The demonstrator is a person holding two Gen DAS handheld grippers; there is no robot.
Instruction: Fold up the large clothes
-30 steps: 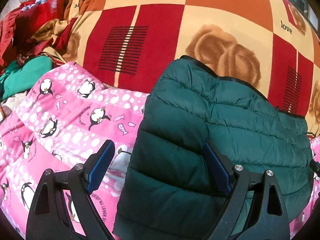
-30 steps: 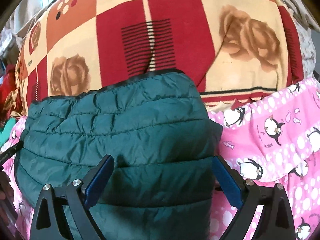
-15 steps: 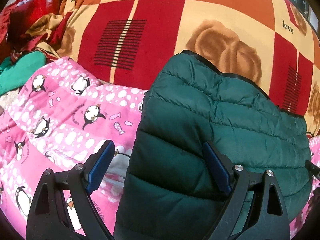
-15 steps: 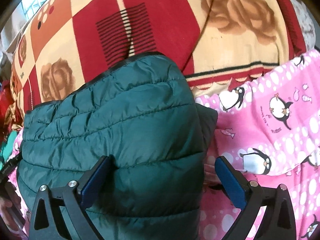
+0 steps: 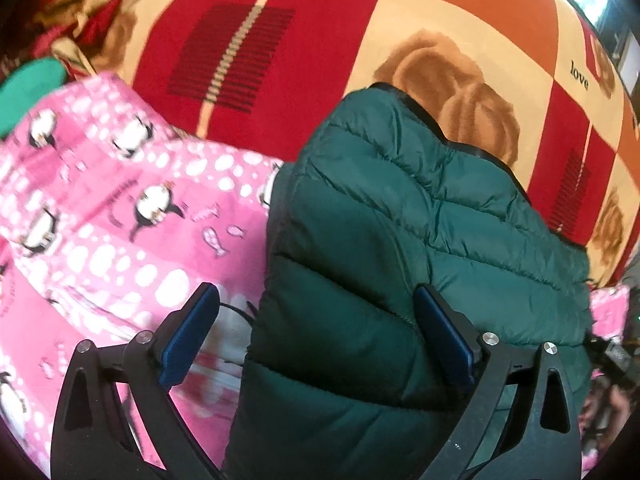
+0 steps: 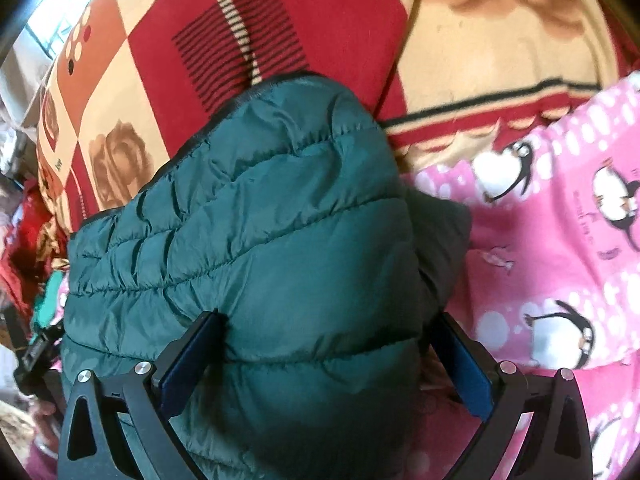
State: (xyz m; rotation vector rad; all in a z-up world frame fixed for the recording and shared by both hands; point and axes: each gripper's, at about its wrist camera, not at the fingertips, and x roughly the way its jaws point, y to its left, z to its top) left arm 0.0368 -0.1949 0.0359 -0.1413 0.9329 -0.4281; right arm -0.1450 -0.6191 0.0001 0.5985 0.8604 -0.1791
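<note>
The folded green jacket [image 5: 408, 264] lies on the pink penguin blanket [image 5: 120, 216], its far edge against the red and cream blanket [image 5: 320, 40]. The left gripper [image 5: 316, 334] is spread wide over the jacket's left edge. The right gripper [image 6: 326, 354] is spread wide across the jacket's right end, with its left finger [image 6: 188, 364] touching the fabric.
</note>
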